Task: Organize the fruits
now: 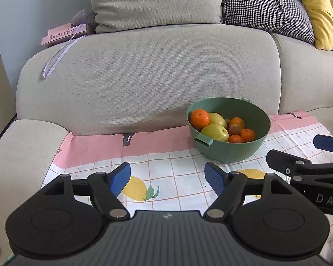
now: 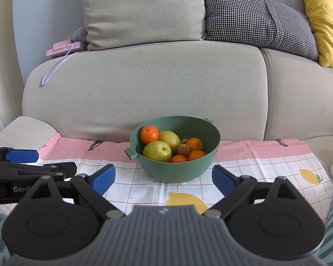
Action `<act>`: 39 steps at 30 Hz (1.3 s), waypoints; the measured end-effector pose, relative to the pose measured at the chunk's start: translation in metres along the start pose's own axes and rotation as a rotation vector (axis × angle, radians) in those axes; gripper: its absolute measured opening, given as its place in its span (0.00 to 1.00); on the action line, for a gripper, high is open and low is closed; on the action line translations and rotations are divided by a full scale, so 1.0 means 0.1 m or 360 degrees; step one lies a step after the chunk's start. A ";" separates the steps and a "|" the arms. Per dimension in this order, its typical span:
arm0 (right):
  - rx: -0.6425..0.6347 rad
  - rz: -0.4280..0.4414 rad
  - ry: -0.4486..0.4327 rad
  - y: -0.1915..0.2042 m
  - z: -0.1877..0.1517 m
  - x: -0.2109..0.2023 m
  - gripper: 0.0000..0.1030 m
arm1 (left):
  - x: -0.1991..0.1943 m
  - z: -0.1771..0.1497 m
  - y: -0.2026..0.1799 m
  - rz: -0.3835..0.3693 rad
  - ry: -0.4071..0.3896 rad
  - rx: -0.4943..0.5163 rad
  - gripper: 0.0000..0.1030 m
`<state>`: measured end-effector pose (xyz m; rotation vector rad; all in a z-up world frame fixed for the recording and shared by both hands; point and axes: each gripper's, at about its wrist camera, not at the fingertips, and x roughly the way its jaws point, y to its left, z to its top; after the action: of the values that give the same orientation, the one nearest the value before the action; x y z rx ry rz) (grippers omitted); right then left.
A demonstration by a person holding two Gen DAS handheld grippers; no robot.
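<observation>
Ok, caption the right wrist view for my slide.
Open right gripper faces a green bowl of fruit on a lemon-print cloth.

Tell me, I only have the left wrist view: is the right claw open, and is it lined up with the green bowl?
Observer: Yes. The right wrist view shows the right claw open and empty, with the green bowl centred ahead of it.
Operator: Is it touching the bowl?
Observer: No. The blue pads sit either side of the bowl, with cloth showing in both gaps.
Operator: What lies right of the bowl?
Observer: The checked cloth extends there, with a lemon print near its right edge, outside your frame.
</observation>
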<state>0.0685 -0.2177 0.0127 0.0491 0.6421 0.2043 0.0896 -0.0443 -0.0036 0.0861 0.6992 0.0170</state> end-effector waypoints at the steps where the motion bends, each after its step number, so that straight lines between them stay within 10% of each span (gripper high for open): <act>1: -0.0002 0.0000 0.0000 0.00 0.00 0.00 0.88 | 0.00 0.00 0.00 0.0001 0.0001 0.0000 0.86; 39: -0.0011 0.0016 -0.0010 0.03 0.00 0.00 0.88 | 0.01 0.00 0.05 0.0006 0.0027 -0.0022 0.86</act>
<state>0.0674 -0.2151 0.0129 0.0465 0.6348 0.2160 0.0906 -0.0396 -0.0040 0.0742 0.7156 0.0259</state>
